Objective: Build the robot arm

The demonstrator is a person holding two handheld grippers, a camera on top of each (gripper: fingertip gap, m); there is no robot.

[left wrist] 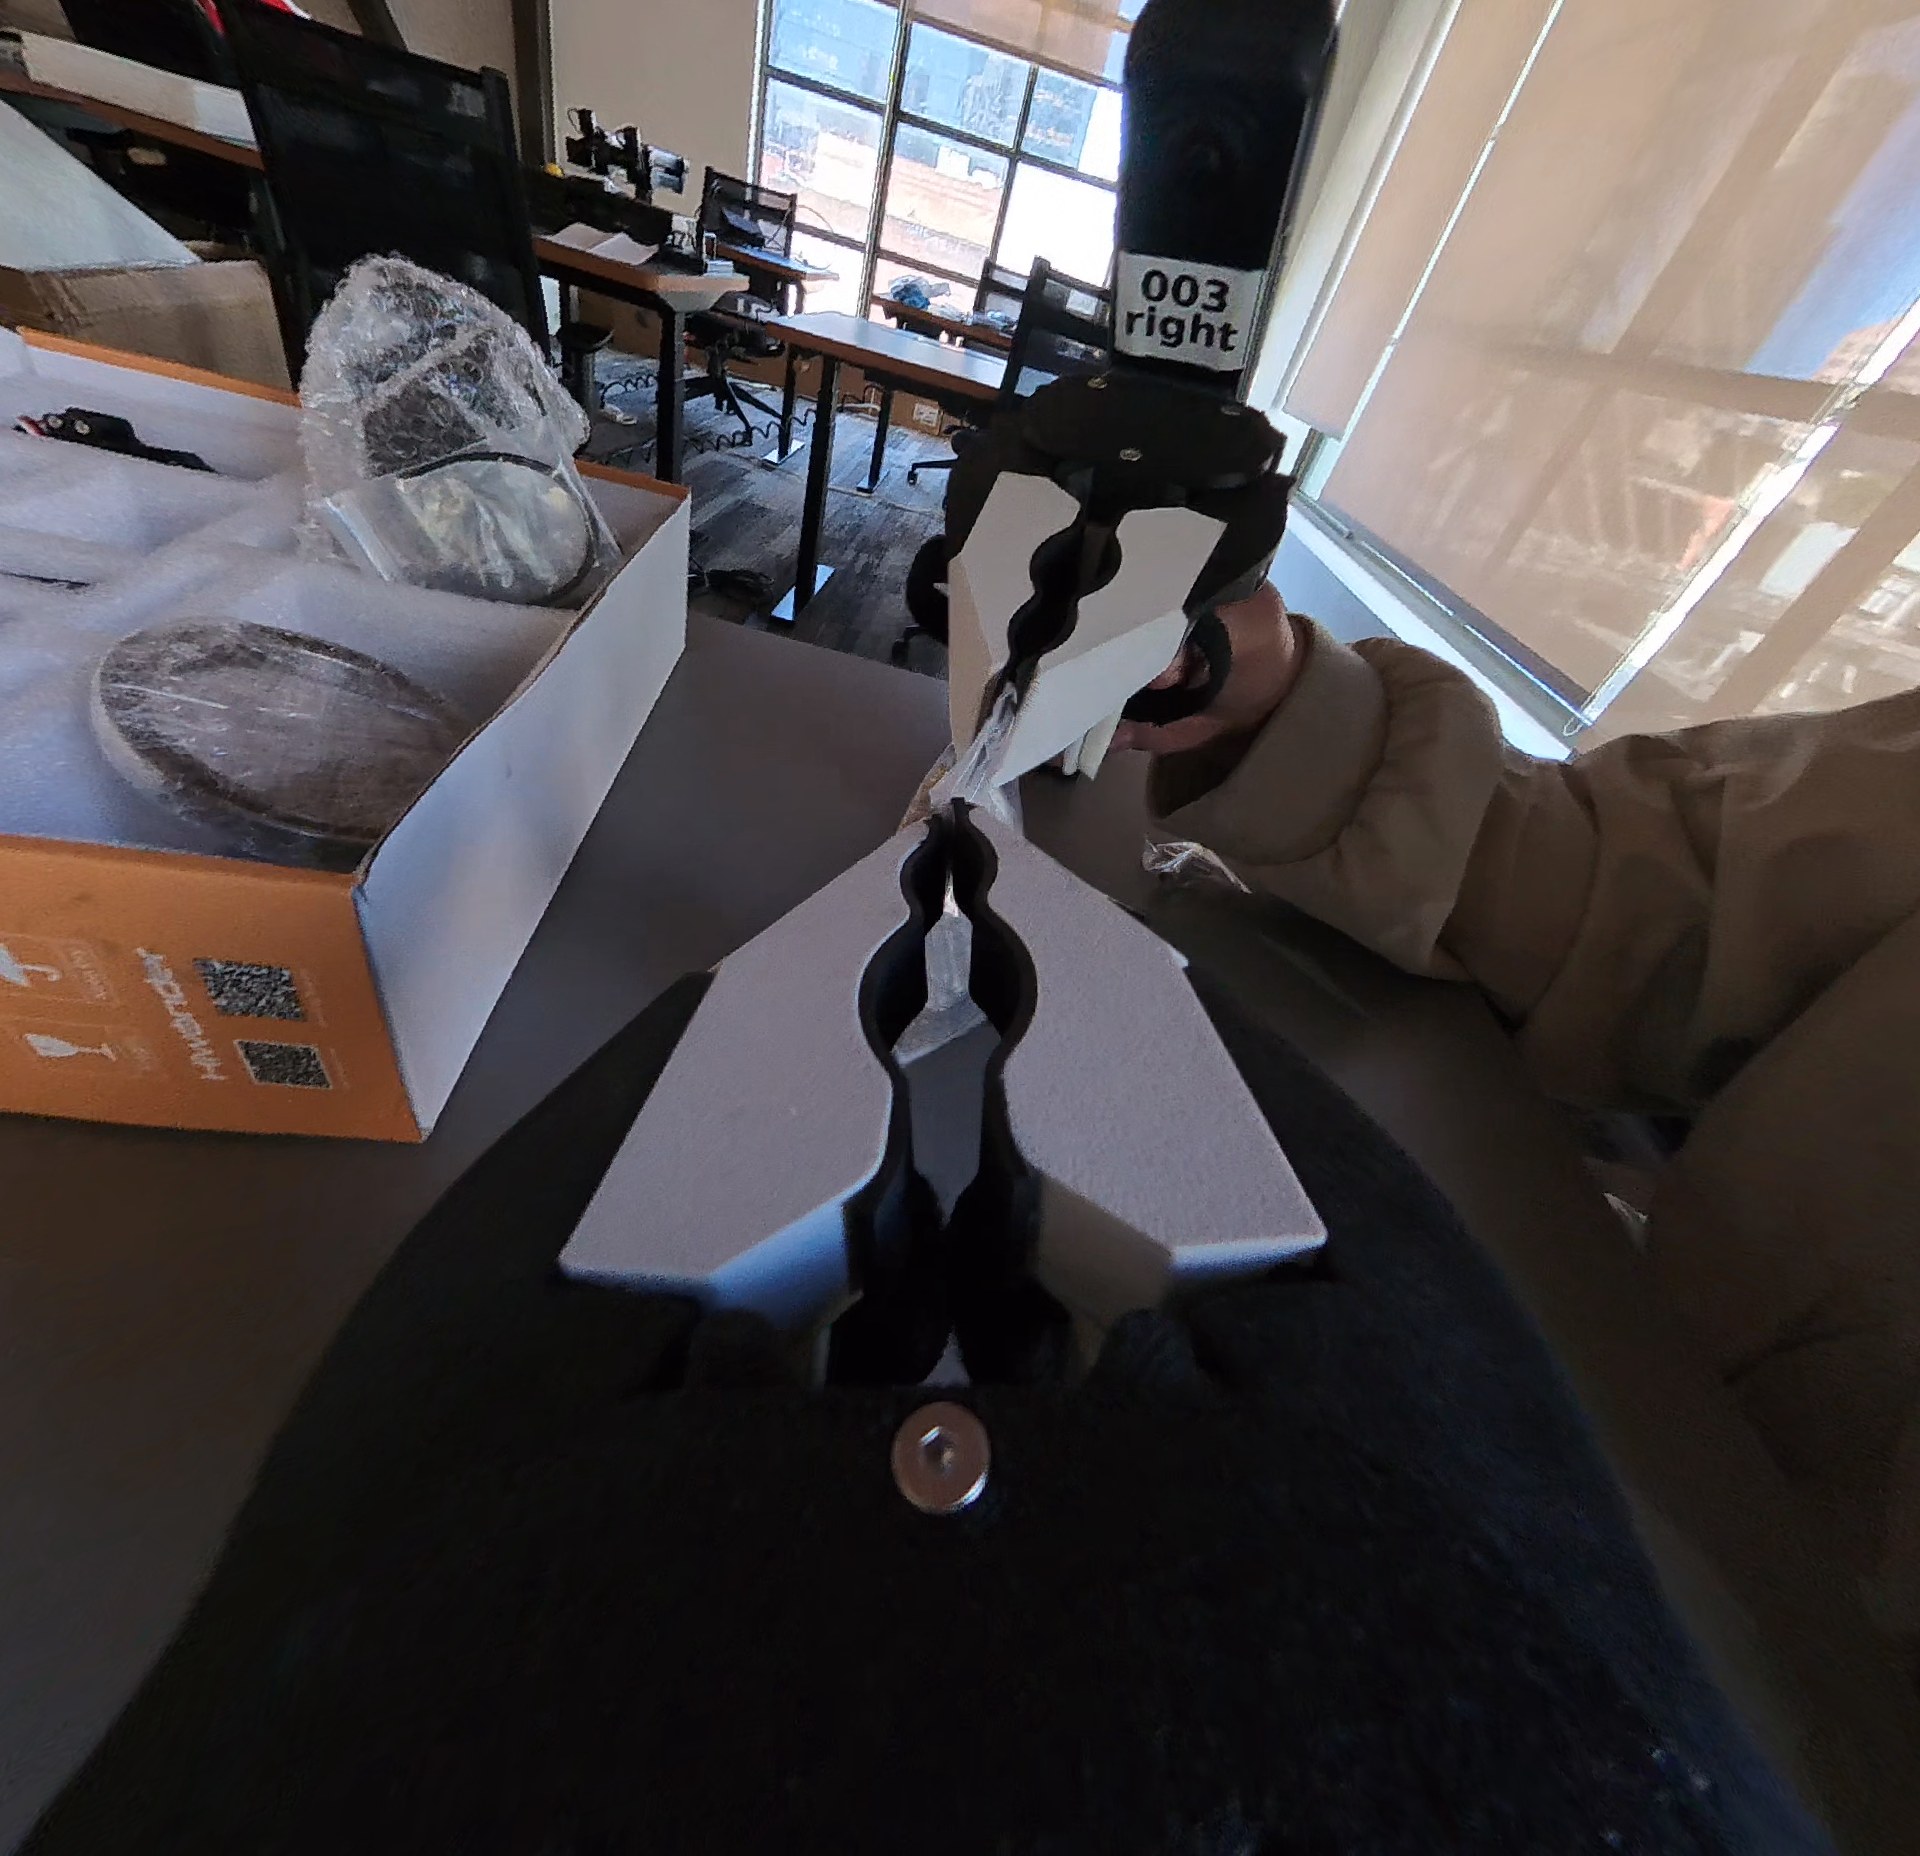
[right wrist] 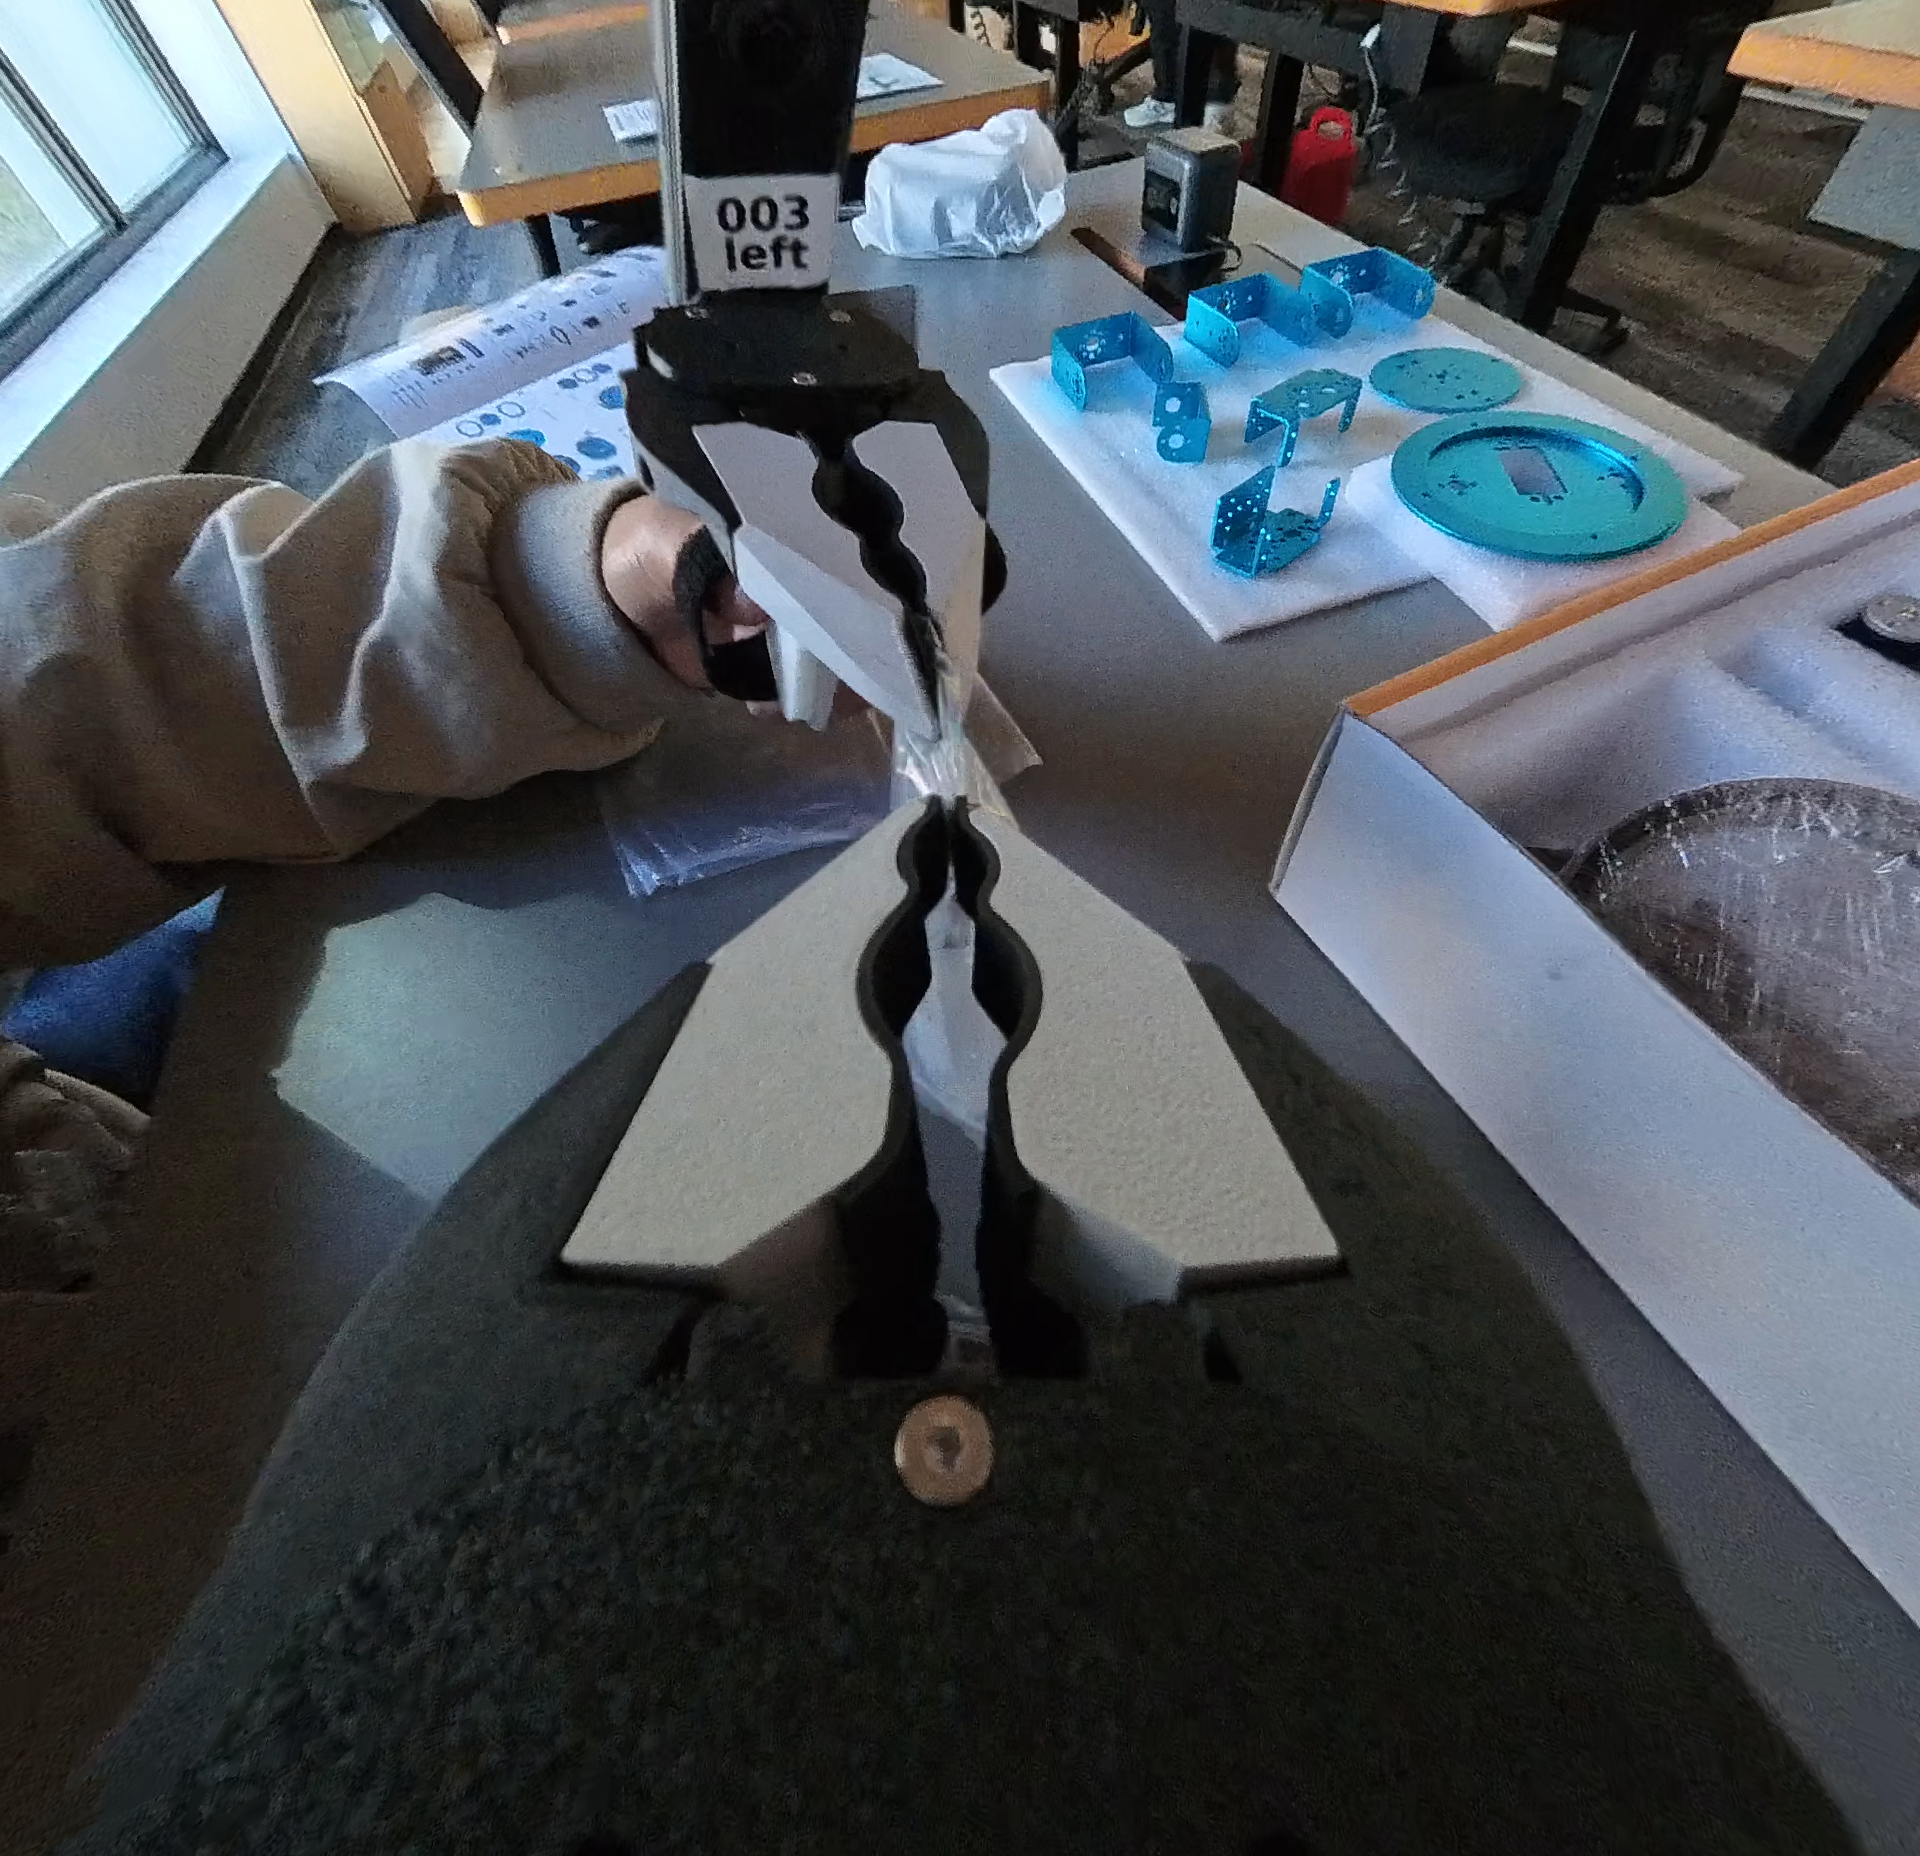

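1. The left gripper (left wrist: 951,830) and right gripper (right wrist: 948,819) meet tip to tip above the grey table (right wrist: 1143,767). Each has its fingers pressed together on an end of one small clear plastic bag (right wrist: 940,757), which is stretched between them at mid-frame in both views.
2. The bag looks light, thin, limp and slippery, so it would likely crumple or tear rather than resist. The edges are the sensible hold, and that is where both grippers pinch it. Whether anything is inside, I cannot tell.
3. Only the left wrist view shows the bubble-wrapped bundle (left wrist: 447,445) at 10 o'clock, standing in the orange-sided box (left wrist: 520,798), with a wrapped disc (left wrist: 270,736) in foam at 9 o'clock.
4. Only the right wrist view shows the blue brackets (right wrist: 1247,352) and blue rings (right wrist: 1538,487) on white foam at 1 o'clock, a printed sheet (right wrist: 499,372) at 11 o'clock, and flat clear bags (right wrist: 748,819) lying on the table under the grippers.
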